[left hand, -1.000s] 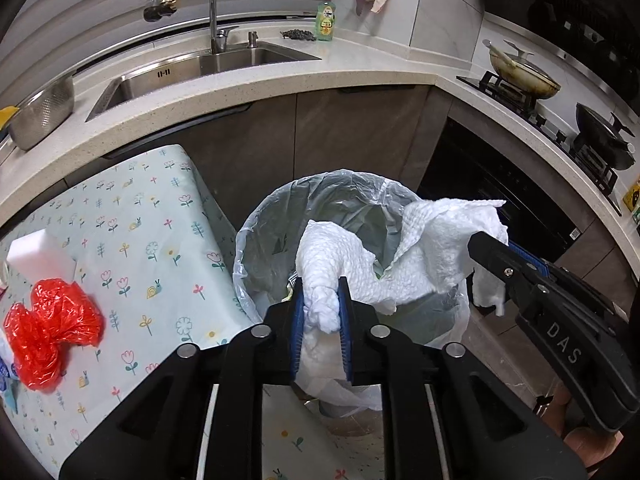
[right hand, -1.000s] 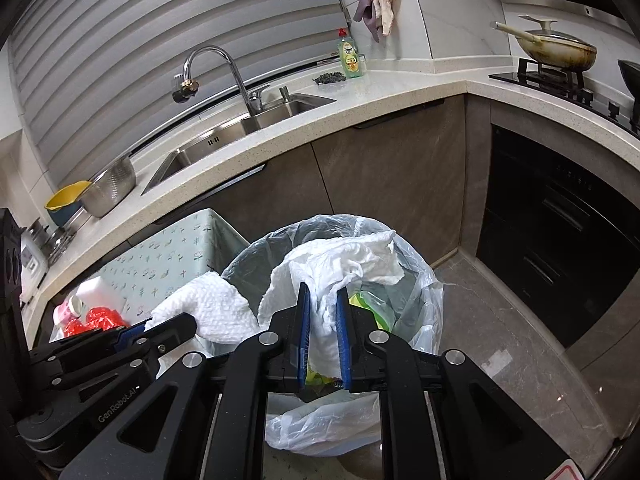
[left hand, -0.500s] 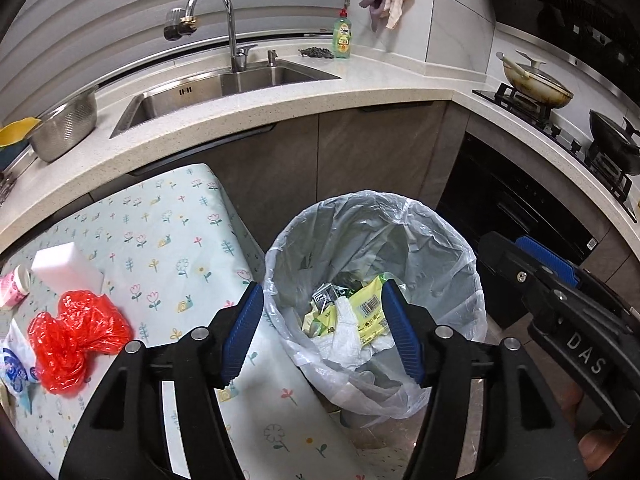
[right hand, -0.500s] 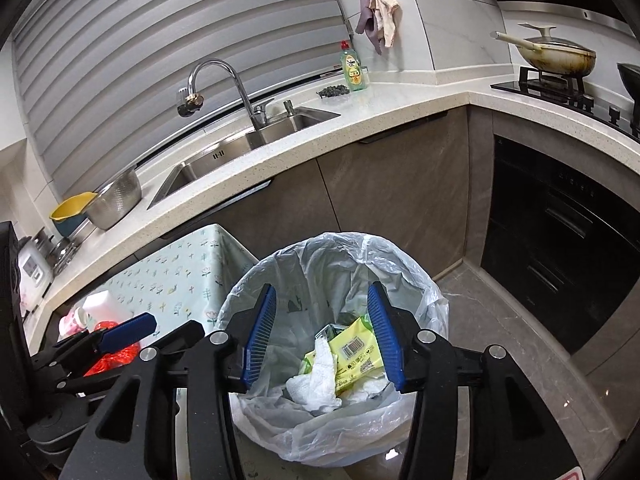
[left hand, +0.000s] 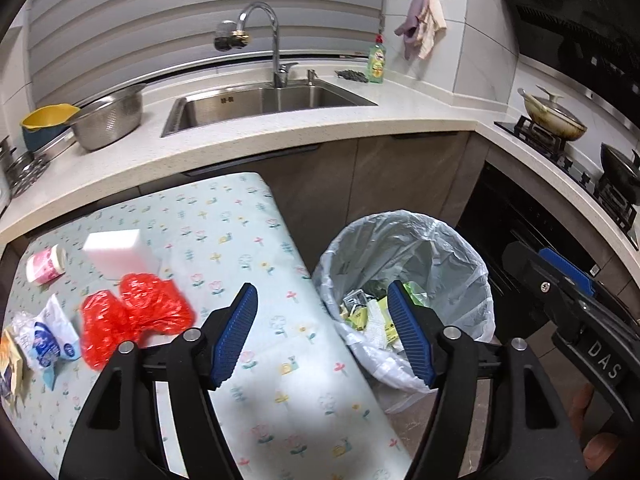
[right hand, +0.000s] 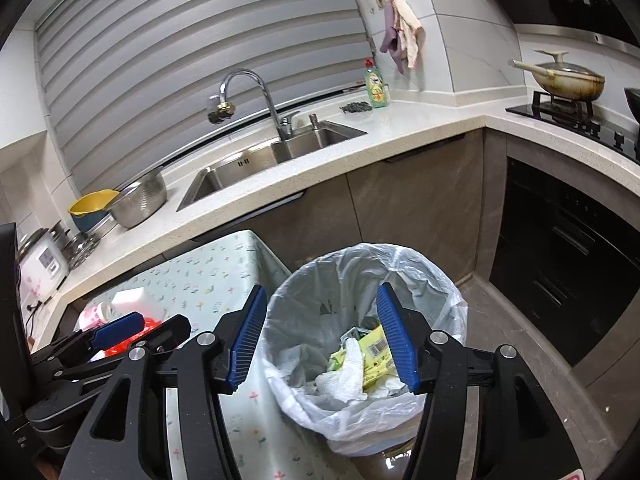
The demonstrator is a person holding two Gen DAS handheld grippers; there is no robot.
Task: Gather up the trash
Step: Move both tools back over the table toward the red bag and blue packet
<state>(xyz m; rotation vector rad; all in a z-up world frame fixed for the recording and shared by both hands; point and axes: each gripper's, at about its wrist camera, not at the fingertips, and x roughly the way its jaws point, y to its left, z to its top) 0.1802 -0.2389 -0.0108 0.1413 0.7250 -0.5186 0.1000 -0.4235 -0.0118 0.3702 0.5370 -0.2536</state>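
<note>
The bin with a clear liner stands on the floor beside the table. White paper towel and yellow wrappers lie inside it. My left gripper is open and empty over the table's right edge. My right gripper is open and empty above the bin. On the floral tablecloth lie a crumpled red plastic bag, a white sponge block, a small pink-labelled bottle and blue-white wrappers.
The counter with a sink, a metal colander and a dish soap bottle runs behind the table. A stove with pans and a dark oven front are on the right.
Both grippers opened and let go of the white paper towel, which dropped into the bin. Both then pulled back and up; the left one swung left towards the table.
</note>
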